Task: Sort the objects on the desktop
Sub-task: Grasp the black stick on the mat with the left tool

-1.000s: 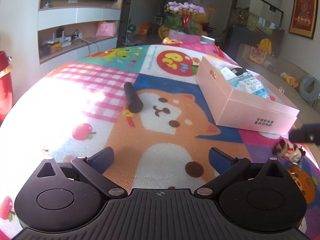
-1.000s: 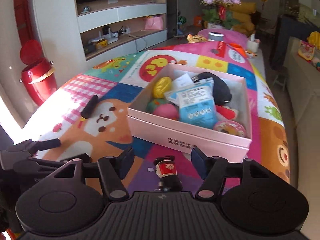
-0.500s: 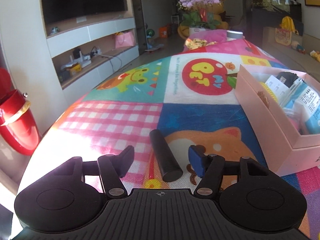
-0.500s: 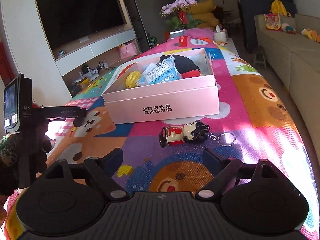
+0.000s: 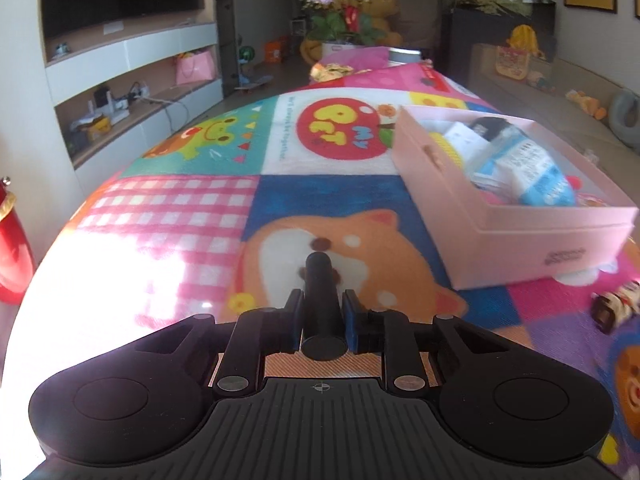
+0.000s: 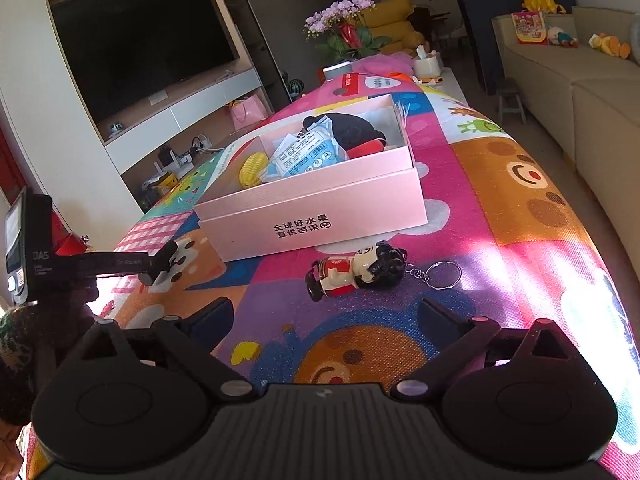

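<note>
Our left gripper (image 5: pixel 322 316) has just closed, pinching the black cylindrical stick (image 5: pixel 321 300) above the colourful cartoon-patterned mat (image 5: pixel 168 216). Our right gripper (image 6: pixel 325 316), just spread wide, faces the doll keychain (image 6: pixel 356 270) lying before the pink cardboard box (image 6: pixel 320 216); a television (image 6: pixel 140 44) hangs behind.

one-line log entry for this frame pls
left gripper: shut on black cylinder | right gripper: open, short of doll keychain | pink box: part-filled
</note>
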